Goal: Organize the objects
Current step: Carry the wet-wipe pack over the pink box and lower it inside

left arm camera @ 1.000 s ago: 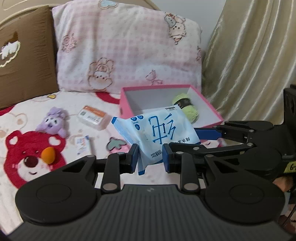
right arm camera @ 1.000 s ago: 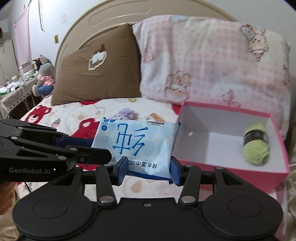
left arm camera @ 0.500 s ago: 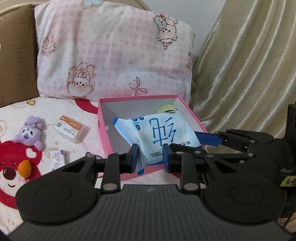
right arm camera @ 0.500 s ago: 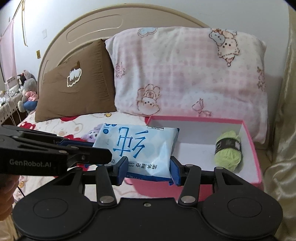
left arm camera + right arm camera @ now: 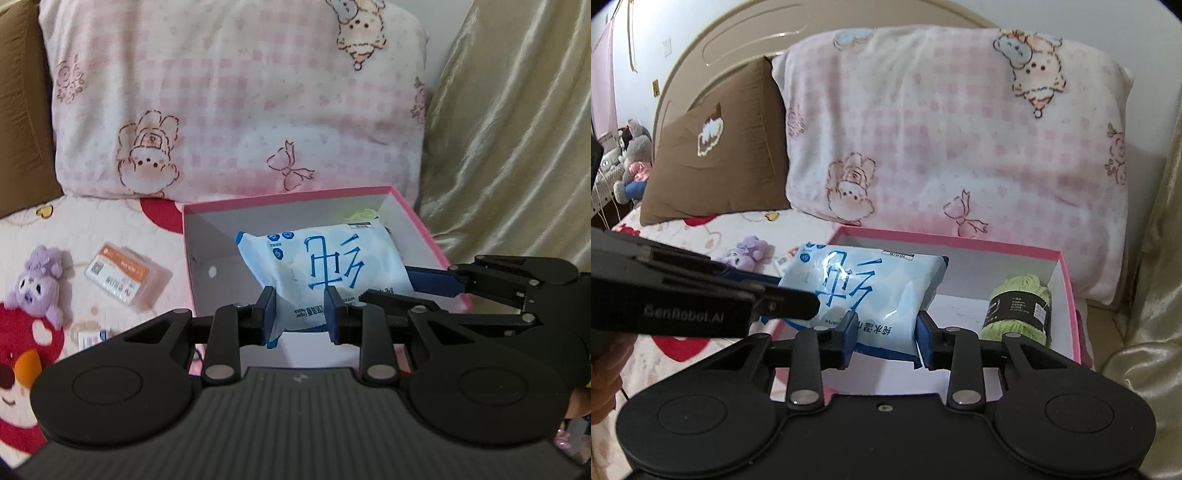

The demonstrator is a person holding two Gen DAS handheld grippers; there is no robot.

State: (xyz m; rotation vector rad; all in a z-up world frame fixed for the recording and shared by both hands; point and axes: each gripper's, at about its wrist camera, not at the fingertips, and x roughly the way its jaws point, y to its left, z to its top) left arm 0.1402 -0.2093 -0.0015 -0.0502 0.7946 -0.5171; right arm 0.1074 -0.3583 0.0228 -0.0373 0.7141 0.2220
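Note:
A pale blue pack of wet wipes with large blue characters hangs over the open pink box on the bed. My left gripper is shut on the pack's near left corner. In the right wrist view the same pack sits between the pads of my right gripper, whose jaws are closing and pressing its near edge. A green yarn ball lies in the box's right end; the pack mostly hides it in the left wrist view.
On the bedsheet left of the box lie a purple plush, a clear case with an orange label and a small packet. A pink checked pillow stands behind the box, a brown pillow further left, a gold curtain right.
Both grippers have carried the wipes pack to the right, from over the bedsheet to over the pink box. The right gripper's jaws have narrowed on the pack.

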